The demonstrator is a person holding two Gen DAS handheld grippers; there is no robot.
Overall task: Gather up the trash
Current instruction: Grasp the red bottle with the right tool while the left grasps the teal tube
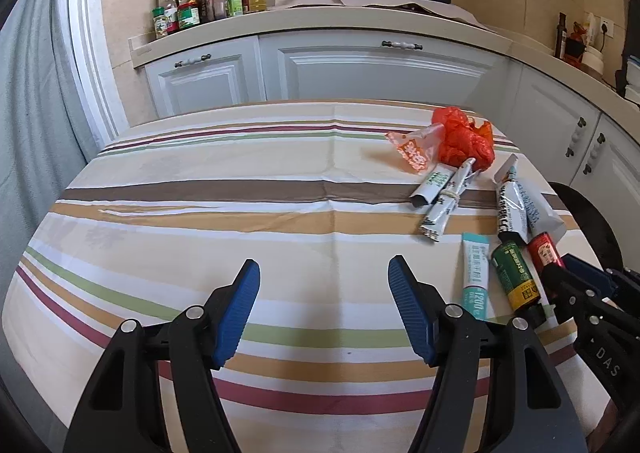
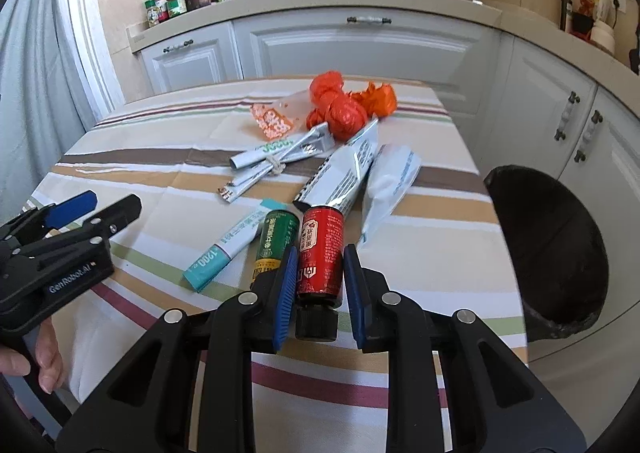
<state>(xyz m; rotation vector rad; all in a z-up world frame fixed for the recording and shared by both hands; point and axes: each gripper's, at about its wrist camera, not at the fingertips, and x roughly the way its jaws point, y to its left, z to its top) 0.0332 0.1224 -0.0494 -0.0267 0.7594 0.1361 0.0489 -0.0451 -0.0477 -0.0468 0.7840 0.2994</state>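
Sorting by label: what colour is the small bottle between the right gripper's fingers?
Red, with a black cap: the bottle shows best in the right wrist view.

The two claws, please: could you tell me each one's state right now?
Left claw: open, empty.
Right claw: closed on the red bottle.

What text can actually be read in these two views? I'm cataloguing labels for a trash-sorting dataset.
"1200" on the teal and white sachet.
"GenRobot.AI" on the left gripper body.
"DAS" on the right gripper body.
Chinese characters on the red bottle, green bottle and orange-printed bag: too small to read reliably.
Counter bottle labels: blurred.
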